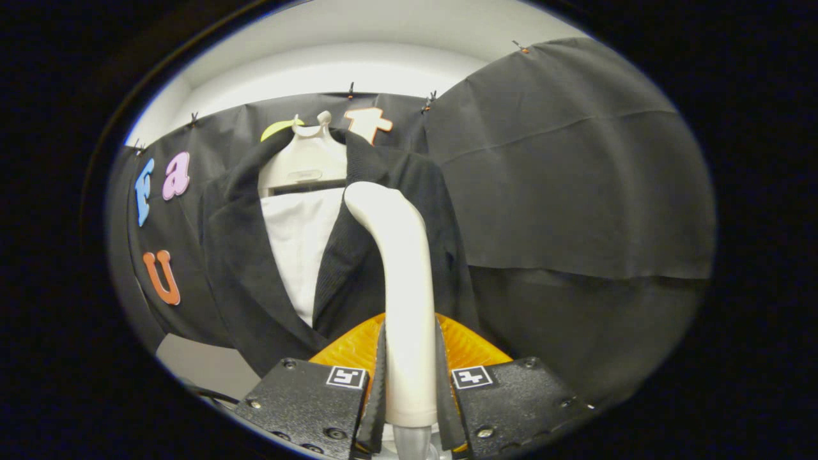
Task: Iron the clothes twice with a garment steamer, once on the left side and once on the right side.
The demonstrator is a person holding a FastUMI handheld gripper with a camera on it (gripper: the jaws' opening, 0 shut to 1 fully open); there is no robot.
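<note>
My gripper [409,370] is shut on the white handle of a garment steamer [399,255], both fingers pressing its sides. The handle rises upright from between the fingers and bends forward at its top toward the clothes. Beyond it hangs a black jacket [236,255] over a white shirt [297,243], both on a pale hanger [307,160] against the booth's black wall. The steamer's bent head lies over the jacket's right lapel, near the collar. The head's face is hidden from me.
Black cloth [569,179] forms the wall behind and to the right of the clothes. A white ceiling band [345,70] runs above it. A pale surface [198,364] shows below the jacket's left hem.
</note>
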